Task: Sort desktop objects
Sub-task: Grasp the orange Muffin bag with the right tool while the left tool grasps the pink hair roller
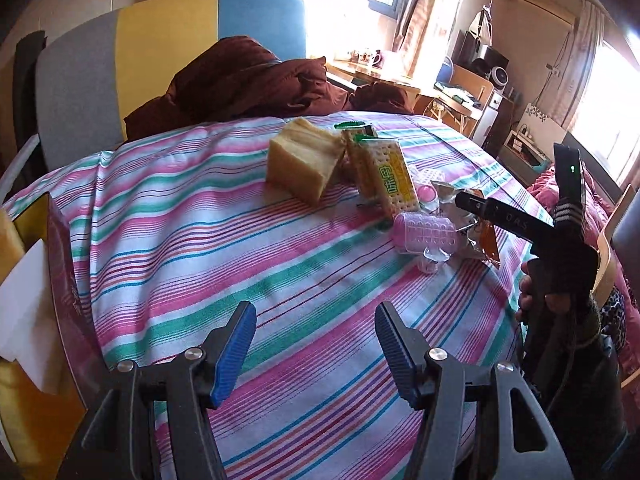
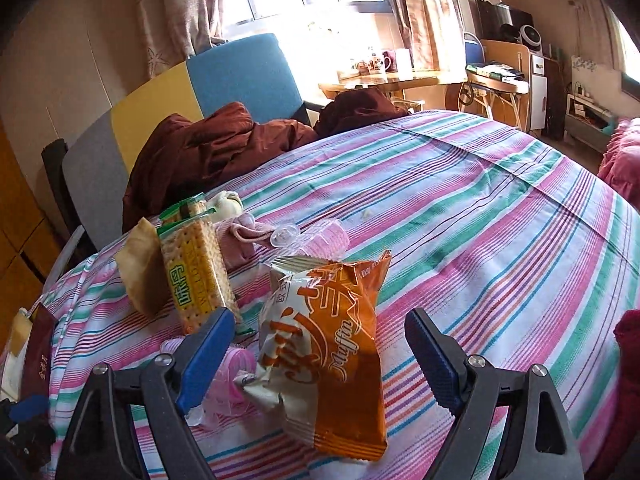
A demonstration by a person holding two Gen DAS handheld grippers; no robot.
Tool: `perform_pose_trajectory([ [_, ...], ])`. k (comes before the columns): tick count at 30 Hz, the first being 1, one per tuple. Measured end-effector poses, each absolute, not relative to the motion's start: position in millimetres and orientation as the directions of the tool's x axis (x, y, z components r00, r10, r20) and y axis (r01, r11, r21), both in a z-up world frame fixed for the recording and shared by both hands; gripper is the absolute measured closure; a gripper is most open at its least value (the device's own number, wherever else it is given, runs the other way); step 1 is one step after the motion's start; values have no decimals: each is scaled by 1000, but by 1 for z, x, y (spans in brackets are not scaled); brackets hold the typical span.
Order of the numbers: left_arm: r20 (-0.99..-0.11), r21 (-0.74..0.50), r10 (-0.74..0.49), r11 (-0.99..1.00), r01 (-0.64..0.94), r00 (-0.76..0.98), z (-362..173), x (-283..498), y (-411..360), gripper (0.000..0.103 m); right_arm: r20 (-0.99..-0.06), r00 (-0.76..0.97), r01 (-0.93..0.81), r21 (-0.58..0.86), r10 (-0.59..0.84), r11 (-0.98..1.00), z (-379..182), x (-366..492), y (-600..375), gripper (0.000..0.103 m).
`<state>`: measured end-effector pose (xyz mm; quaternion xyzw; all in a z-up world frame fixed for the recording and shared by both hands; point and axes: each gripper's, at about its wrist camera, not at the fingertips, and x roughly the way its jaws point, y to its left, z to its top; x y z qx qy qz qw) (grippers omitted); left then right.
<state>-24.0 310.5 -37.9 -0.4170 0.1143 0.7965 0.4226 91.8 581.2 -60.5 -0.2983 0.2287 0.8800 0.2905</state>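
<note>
Striped pink, green and white cloth (image 2: 460,216) covers the table, with a patchwork chair and a brown garment behind it and a sunlit window beyond. Taking the yellow cracker packet (image 2: 198,276) as the landmark: a tan sponge-cake block (image 1: 304,160) leans just beside it on the chair side, pink hair rollers (image 1: 424,234) lie just in front of it, and an orange-and-white muffin packet (image 2: 332,356) lies nearer the right gripper (image 2: 320,356), touching the rollers. Everything sits in one mixed cluster, so the sorting looks unfinished, though how far along it is cannot be told. The right gripper has its blue pads spread wide to either side of the muffin packet, not yet touching it; the left gripper (image 1: 316,344) is likewise spread, over bare cloth well apart from the cracker packet. If the muffin packet is the target, the grip would do best across its puffed middle rather than the crimped end, closing gently, since the foil is slippery and the cake inside will crush. Lifting straight up should keep it from dragging the rollers, which roll easily.
</note>
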Motion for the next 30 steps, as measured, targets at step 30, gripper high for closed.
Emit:
perform_pose_trajectory([
  [30, -822, -116, 531, -509, -853, -205, -64, -3, 473, 20, -579, -737, -627, 393, 349, -672, -85, 141, 610, 38],
])
